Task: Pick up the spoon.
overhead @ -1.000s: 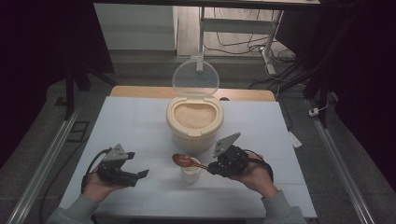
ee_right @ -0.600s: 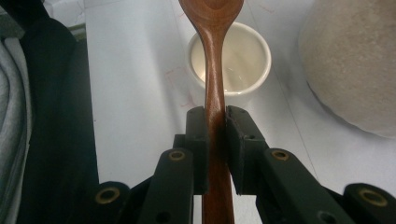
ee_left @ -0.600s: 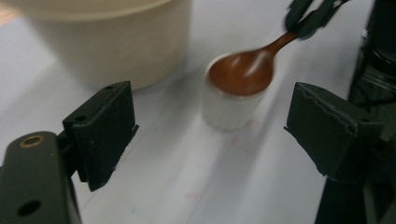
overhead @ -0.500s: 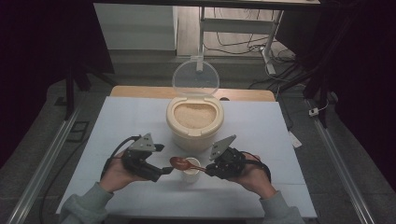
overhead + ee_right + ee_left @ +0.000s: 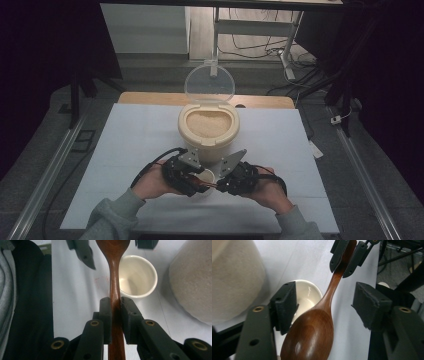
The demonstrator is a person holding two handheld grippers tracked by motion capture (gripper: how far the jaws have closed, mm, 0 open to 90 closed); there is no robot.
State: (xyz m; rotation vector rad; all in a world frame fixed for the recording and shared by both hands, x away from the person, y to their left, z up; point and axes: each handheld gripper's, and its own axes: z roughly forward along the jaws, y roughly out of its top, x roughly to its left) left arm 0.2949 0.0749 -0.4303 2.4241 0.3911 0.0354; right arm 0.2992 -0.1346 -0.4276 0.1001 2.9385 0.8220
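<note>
Wooden spoon bowl cut off at the bottom edge. White cup half hidden between both claws from above.

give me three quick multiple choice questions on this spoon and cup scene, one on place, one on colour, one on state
1. Where does the white cup stand?
A. on the floor
B. on the table in front of the grain tub
C. inside the tub

2. What colour is the wooden spoon?
A. dark reddish brown
B. bright blue
C. silver

3. What is the right tool doing?
A. lying set down on the table
B. gripping the cup's rim
C. clamped on the spoon's handle

Answers:
1 B: the high view shows the cup on the table, on the person's side of the tub.
2 A: the left gripper view shows a glossy brown bowl.
3 C: the right gripper view shows both pads pressed on the handle.
</note>
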